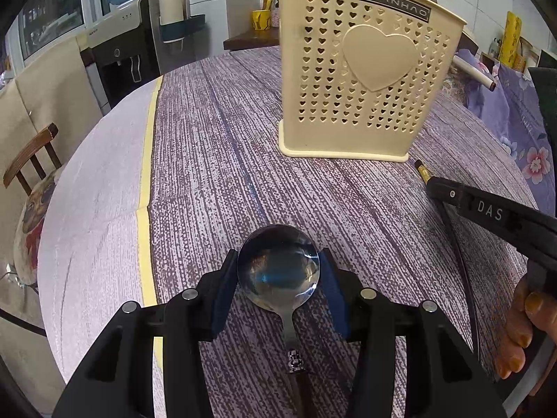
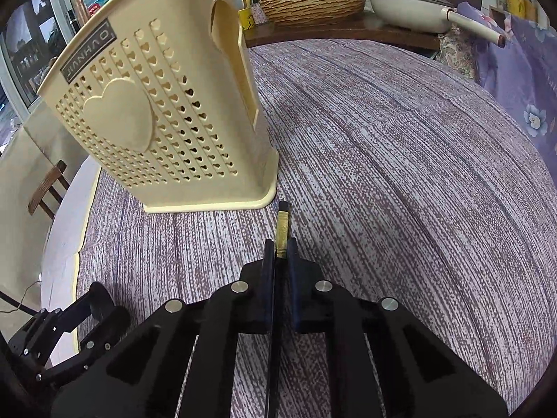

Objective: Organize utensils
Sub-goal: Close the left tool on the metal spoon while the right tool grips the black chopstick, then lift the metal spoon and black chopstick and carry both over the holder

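Left claw [image 1: 278, 271] pinching a metal spoon [image 1: 278, 268] by its bowl, above the cloth-covered surface [image 1: 216, 160]. Right claw [image 2: 281, 254] pressed together on a black chopstick [image 2: 282, 223] – gold-banded end just beside the cream utensil holder [image 2: 153, 111], upright on the surface.

Even, soft indoor light; daylight from window [image 1: 52, 10] at upper left. Faint shadows. Glare on spoon bowl [image 1: 278, 264]. Strong fisheye curvature, dark vignetted corners. Focus sharp.
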A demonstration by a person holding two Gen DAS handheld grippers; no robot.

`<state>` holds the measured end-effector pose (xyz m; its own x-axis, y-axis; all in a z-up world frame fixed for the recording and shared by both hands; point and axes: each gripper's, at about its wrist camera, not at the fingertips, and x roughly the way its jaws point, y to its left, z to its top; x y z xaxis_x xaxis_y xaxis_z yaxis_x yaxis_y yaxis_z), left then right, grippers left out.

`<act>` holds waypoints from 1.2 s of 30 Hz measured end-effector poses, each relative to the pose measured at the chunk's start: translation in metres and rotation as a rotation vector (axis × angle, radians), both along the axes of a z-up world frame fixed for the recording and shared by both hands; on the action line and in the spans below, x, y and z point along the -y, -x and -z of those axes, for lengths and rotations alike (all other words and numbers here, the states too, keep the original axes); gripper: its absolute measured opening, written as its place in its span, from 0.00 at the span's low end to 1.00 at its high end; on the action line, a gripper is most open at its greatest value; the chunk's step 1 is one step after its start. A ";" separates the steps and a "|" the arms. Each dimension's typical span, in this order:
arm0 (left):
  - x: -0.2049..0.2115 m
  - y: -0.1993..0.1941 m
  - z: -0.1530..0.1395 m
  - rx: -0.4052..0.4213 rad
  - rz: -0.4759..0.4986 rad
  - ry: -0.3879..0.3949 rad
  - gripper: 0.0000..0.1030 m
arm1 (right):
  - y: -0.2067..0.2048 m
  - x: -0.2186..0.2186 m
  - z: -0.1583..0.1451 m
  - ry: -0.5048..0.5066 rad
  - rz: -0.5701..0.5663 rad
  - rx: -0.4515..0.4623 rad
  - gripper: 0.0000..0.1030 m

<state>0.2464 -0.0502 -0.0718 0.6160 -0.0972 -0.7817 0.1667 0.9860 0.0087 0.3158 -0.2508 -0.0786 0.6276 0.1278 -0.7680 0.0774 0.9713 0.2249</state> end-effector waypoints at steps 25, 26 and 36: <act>-0.016 0.025 -0.067 0.175 0.077 0.234 0.45 | 0.074 0.009 -0.086 -0.111 -0.116 0.303 0.08; -0.018 0.025 -0.071 0.186 0.077 0.238 0.45 | 0.078 0.009 -0.091 -0.110 -0.121 0.319 0.08; -0.018 0.025 -0.093 0.240 0.092 0.266 0.45 | 0.102 -0.001 -0.130 -0.078 -0.185 0.432 0.08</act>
<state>0.2216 -0.0322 0.0207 0.7581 -0.3406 -0.5561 0.2787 0.9402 -0.1959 0.2137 -0.2494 0.0512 0.8488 0.3139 -0.4255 -0.2114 0.9390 0.2711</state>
